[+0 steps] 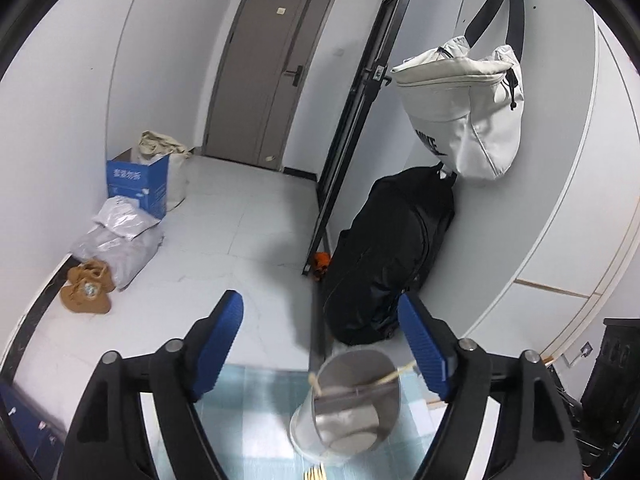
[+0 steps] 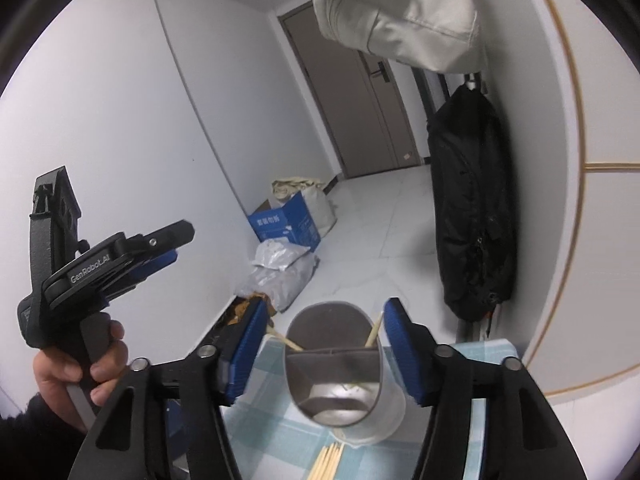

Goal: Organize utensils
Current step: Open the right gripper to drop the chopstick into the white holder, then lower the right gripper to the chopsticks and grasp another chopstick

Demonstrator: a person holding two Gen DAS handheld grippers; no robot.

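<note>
Both grippers released, metal holder at counter's far edge.
Left gripper (image 1: 320,344) and right gripper (image 2: 326,356) gape empty; holder (image 2: 340,376) keeps two chopsticks (image 2: 374,330); loose chopsticks (image 2: 326,462) near.

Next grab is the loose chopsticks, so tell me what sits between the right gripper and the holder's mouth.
Nothing visible. The right gripper is open, the metal utensil holder stands between its fingers, its mouth holding only two chopsticks. The loose chopsticks lie on the checked cloth just before it.
</note>
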